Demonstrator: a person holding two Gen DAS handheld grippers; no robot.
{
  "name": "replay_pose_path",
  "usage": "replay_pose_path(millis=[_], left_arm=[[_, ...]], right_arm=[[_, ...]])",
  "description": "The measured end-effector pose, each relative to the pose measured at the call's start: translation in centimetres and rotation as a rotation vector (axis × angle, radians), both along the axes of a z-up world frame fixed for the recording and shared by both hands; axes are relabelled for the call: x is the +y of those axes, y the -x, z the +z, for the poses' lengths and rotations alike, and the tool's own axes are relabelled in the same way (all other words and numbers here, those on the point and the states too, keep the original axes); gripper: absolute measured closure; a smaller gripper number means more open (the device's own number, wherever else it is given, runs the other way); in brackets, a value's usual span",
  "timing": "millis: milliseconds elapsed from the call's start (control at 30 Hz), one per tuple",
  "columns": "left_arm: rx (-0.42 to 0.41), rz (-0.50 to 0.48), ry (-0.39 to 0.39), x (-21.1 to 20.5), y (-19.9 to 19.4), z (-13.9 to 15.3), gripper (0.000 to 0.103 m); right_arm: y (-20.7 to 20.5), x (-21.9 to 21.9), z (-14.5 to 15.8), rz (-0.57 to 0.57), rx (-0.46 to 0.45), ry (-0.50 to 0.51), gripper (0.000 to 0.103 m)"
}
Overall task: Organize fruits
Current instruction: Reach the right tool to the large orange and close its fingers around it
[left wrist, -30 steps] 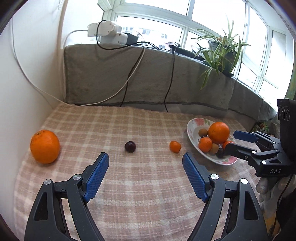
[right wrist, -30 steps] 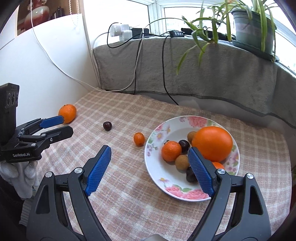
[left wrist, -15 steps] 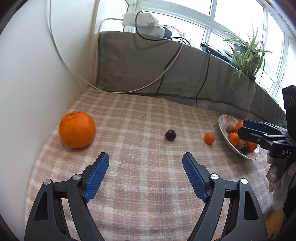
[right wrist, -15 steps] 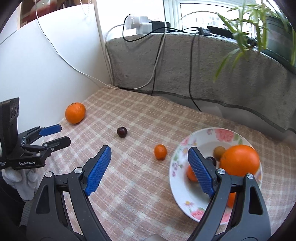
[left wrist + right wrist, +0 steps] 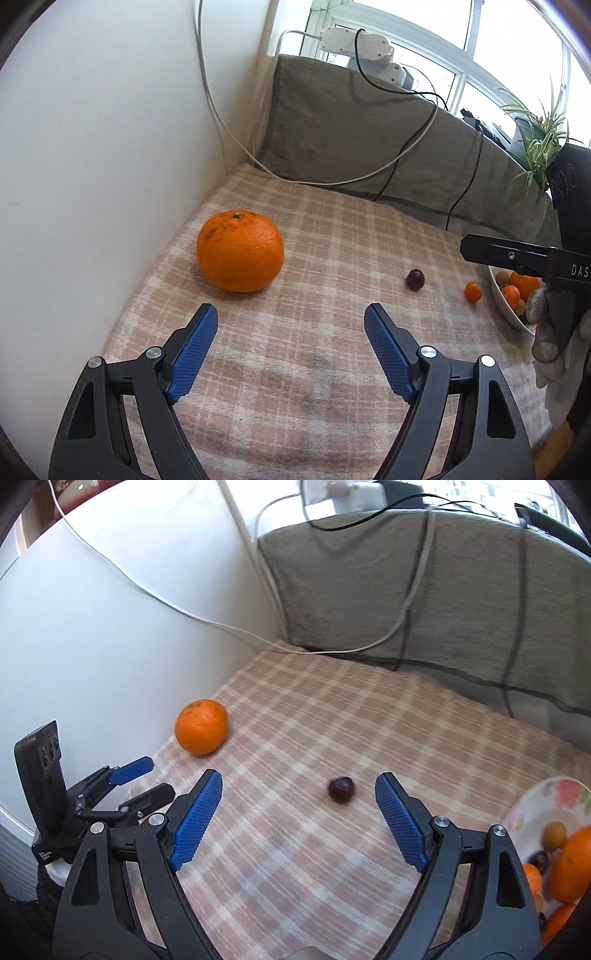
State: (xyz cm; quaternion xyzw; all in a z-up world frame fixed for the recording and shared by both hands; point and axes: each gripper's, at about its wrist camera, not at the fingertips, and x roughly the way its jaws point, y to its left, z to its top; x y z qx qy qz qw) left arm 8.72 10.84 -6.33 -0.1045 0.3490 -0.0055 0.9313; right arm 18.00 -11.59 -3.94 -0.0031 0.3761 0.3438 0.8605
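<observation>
On table: large orange [image 5: 240, 252] ahead-left of left gripper [image 5: 291, 350]; dark cherry [image 5: 341, 789] between right gripper [image 5: 298, 814] fingers' tips; both spread, empty.

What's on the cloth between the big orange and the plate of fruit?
In the left wrist view, a dark cherry and a small orange fruit lie between the big orange and the plate.

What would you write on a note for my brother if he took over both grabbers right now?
Left gripper: open, empty, facing the big orange by the wall.
Right gripper: open, empty, with the dark cherry just ahead of its fingers.
Small orange lies on the checked cloth near the plate.
Done: the plate already holds several fruits.
Left: big orange, dark cherry and small orange probably go onto the plate.
</observation>
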Motion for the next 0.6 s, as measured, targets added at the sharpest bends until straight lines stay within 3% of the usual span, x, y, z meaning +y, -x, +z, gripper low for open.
replay_pose_path(millis=[267,600], left_arm=[[-0.005,0.004,-0.007,0.8,-1.0,-0.2,0.021],[0.0,0.003,0.003,1.6,-2.0,-0.8,0.021]], right_arm=[[-1.7,5.3,-1.9,0.088,0.063,-0.022,0.016],[-5.1,9.8,-4.1,0.134,0.226,-0.126,0.016]])
